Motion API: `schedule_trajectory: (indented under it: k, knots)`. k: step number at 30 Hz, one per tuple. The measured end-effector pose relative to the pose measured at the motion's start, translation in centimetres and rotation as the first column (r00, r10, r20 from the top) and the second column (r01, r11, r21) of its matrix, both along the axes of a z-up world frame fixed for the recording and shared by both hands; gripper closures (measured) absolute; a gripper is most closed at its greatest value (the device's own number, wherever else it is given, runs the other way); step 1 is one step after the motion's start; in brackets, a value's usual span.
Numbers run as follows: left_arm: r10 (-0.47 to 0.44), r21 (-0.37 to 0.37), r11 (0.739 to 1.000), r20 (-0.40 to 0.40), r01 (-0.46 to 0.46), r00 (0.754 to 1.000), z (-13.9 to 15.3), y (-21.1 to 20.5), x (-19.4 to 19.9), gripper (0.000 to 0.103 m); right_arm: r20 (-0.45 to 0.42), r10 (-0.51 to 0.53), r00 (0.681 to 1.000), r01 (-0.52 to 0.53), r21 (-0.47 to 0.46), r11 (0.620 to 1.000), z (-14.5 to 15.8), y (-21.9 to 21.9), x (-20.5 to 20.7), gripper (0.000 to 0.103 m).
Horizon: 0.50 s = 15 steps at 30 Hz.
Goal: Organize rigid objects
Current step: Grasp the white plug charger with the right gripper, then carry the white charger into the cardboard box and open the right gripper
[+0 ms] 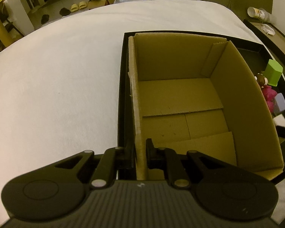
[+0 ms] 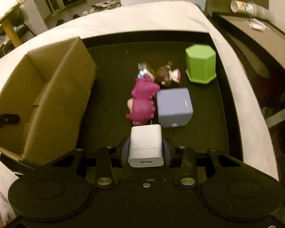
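White charger [image 2: 145, 148] in the right claw [image 2: 145, 150] hides its prongs.

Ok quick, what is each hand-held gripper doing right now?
Left hand-held gripper: shut on the cardboard box wall.
Right hand-held gripper: shut on the white charger.

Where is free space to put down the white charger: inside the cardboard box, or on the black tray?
The cardboard box is empty; its whole floor is free. On the black tray, a bare strip lies between the box and the pink dinosaur. Crowded: the middle, where dinosaur, purple cube, brown figure and green container cluster. The right gripper holds the white charger.
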<state>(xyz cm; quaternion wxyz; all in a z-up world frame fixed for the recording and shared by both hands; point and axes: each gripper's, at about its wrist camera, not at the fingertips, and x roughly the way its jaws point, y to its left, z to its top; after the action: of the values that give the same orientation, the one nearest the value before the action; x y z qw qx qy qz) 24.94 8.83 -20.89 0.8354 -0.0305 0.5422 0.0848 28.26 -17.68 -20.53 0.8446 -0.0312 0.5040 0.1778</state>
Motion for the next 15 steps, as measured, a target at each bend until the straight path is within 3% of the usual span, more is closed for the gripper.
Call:
schedule_trajectory:
  k: [15]
  knots:
    - [0.015,-0.028,0.999,0.005,-0.015,1.0,0.1,0.5,-0.4,0.092,0.108,0.042,0.993,-0.047,0.045,0.998,4.7,1.9,1.5,0.066]
